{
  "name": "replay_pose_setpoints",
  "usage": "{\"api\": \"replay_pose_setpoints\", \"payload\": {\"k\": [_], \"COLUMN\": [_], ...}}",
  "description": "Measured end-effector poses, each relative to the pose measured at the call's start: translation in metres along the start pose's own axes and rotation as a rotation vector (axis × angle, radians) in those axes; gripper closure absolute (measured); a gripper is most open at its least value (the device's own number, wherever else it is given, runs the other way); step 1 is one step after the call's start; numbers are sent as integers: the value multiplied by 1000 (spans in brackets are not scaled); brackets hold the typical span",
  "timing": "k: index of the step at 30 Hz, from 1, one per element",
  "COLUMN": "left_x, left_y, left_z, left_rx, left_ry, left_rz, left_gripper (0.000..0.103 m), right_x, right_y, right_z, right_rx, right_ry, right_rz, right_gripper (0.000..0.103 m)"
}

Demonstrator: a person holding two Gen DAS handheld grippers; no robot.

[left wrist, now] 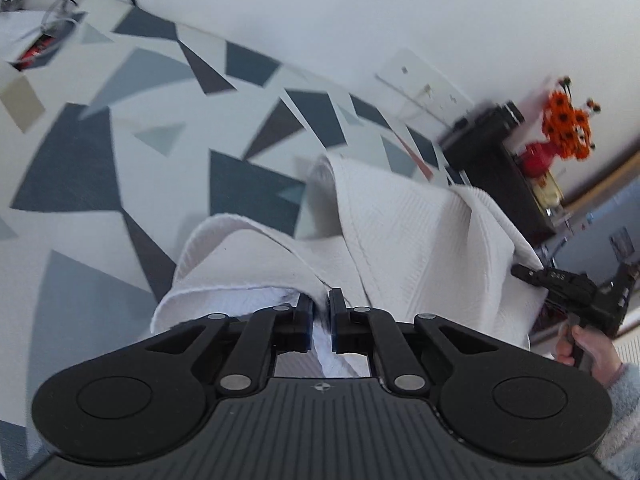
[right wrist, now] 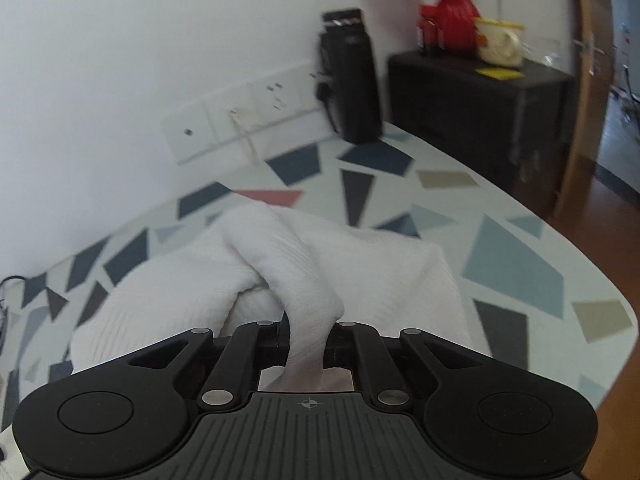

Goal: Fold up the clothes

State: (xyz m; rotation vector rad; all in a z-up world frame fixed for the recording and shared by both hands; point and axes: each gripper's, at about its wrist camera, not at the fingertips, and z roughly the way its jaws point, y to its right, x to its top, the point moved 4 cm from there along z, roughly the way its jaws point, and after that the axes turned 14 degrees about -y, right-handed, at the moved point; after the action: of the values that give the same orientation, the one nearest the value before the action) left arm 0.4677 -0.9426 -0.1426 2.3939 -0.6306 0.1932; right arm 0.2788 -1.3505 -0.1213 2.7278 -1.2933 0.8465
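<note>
- The left tongs (left wrist: 321, 312) are clamped on a fold of the white garment (left wrist: 400, 232), the cloth pinched between the two nearly closed fingers.
- The right tongs (right wrist: 307, 340) are clamped on a twisted band of the same white garment (right wrist: 360, 256), which rises out of the grip and runs away from the camera.
- In the left wrist view the right tongs (left wrist: 524, 274) show at the garment's far right edge, held by the person's hand (left wrist: 588, 348).
- The garment is stretched between the two tongs, so its long axis runs from one to the other; it is lifted at both gripped ends and sags in ridges and folds in between.
- Its ribbed cloth hangs over the surface (right wrist: 520, 248), which has a pale cover printed with grey, blue and tan triangles.
- Beyond the garment, a black cylinder (right wrist: 352, 80) stands near the white wall, beside a row of wall sockets (right wrist: 240, 120).
- Farther off, a dark cabinet (right wrist: 480, 120) carries a red vase (right wrist: 452, 20) with orange flowers and a cream mug (right wrist: 500, 44).
</note>
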Motion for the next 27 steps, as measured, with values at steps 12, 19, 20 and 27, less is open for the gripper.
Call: {"api": "replay_pose_setpoints", "payload": {"k": [12,19,20,27], "left_x": [24,41,42,50], "left_y": [27,0,-3,-15], "left_z": [14,4,8,58], "left_rx": [-10,-23,-23,-49], "left_ry": [-47,1,-12,-106], "left_rz": [76,-42,-57,-139], "left_gripper": [60,36,36,35], "right_x": [-24,13,14,12], "right_y": [37,-11,-25,-67], "right_z": [-37,-78,-74,15], "right_rx": [-114,21,29,-144], "right_ry": [-16,41,29,-211], "right_rz": [63,-77,-126,-103], "right_gripper": [43,18,10,5]}}
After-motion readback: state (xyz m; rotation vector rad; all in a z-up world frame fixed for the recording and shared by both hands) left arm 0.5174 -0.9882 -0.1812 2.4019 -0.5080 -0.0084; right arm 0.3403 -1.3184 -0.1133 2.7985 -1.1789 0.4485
